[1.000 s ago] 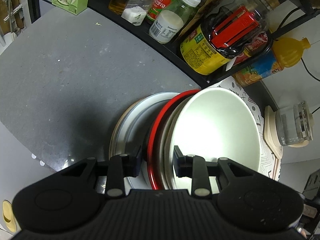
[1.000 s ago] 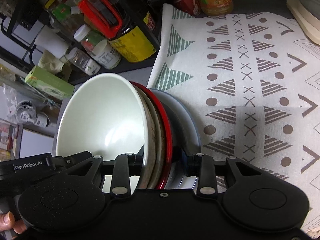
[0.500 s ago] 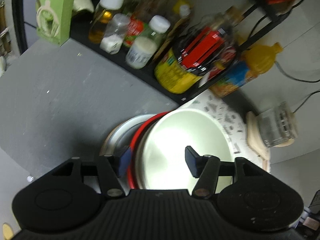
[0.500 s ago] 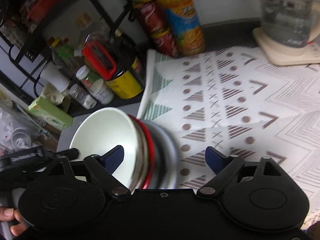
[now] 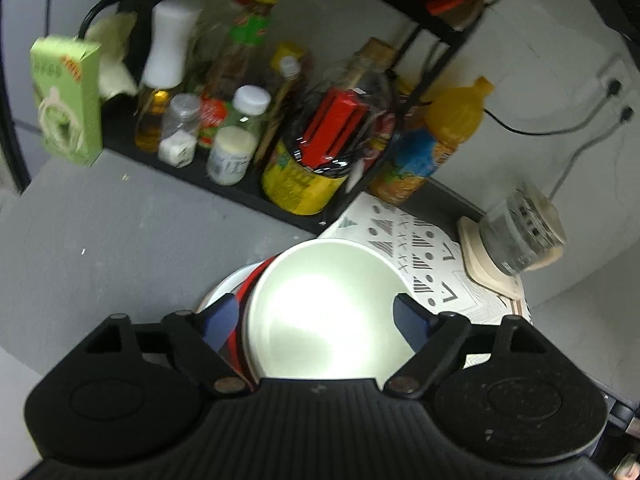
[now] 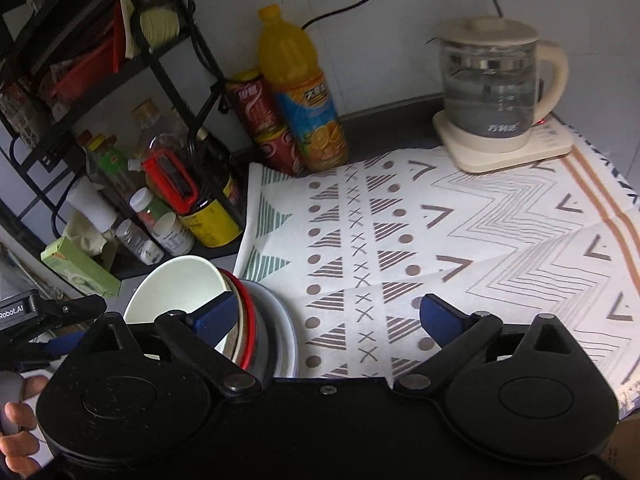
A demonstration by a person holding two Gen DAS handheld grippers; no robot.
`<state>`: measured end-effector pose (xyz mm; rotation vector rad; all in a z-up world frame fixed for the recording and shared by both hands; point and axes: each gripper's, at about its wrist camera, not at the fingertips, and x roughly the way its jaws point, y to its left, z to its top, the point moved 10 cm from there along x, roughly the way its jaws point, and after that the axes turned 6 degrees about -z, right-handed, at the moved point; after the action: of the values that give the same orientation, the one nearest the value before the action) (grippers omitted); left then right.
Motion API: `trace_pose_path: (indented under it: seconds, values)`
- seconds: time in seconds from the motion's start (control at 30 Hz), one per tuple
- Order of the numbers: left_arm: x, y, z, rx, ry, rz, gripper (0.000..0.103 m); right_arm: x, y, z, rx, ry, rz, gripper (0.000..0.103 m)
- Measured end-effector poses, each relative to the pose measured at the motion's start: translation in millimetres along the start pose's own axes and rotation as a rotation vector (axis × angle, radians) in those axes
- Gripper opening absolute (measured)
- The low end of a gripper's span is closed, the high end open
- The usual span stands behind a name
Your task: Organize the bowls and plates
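Note:
A stack of dishes rests on the grey counter: a white bowl [image 5: 320,300] on top, a red-rimmed dish [image 5: 250,284] under it, and a pale plate [image 5: 224,284] at the bottom. My left gripper [image 5: 316,316] is open just above the bowl, its fingers apart from the dishes. In the right wrist view the same white bowl [image 6: 176,288], red-rimmed dish [image 6: 248,320] and pale plate [image 6: 280,328] lie at the lower left. My right gripper [image 6: 326,318] is open and empty above the stack's right edge and the patterned cloth [image 6: 460,240].
A black rack [image 5: 240,196] with bottles and jars stands behind the stack. An orange juice bottle [image 6: 300,100] and red cans [image 6: 264,120] stand by the wall. A glass kettle [image 6: 496,88] on its base sits at the back right. A green box [image 5: 68,100] stands left.
Both grippers were shut on the dish stack's rims. They have opened, let go and pulled back and up. The stack stays on the counter.

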<state>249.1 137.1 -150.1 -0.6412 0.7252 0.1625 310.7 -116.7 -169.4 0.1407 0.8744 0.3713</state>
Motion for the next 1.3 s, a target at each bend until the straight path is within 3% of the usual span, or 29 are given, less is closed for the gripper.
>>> trace_pose_path:
  seconds: [0.23,0.6,0.7,0.93,1.3]
  values:
    - [-14,-20,0,0.059,-0.014,-0.045,0.101,-29,-16,2,-0.008,-0.076,-0.101,0.103]
    - [-53,-52,-24,0.149,-0.049,-0.089,0.103,-89,-36,-3,0.018,-0.179,-0.161,0.103]
    - [-70,-60,-36,0.174,-0.056,-0.101,0.103,-108,-42,-13,0.011,-0.214,-0.212,0.103]
    - [-104,-63,-63,0.253,-0.059,-0.097,0.103,-145,-40,-48,0.042,-0.234,-0.232,0.103]
    - [-139,-48,-101,0.324,-0.054,-0.098,0.103,-182,-28,-93,0.02,-0.258,-0.316,0.103]
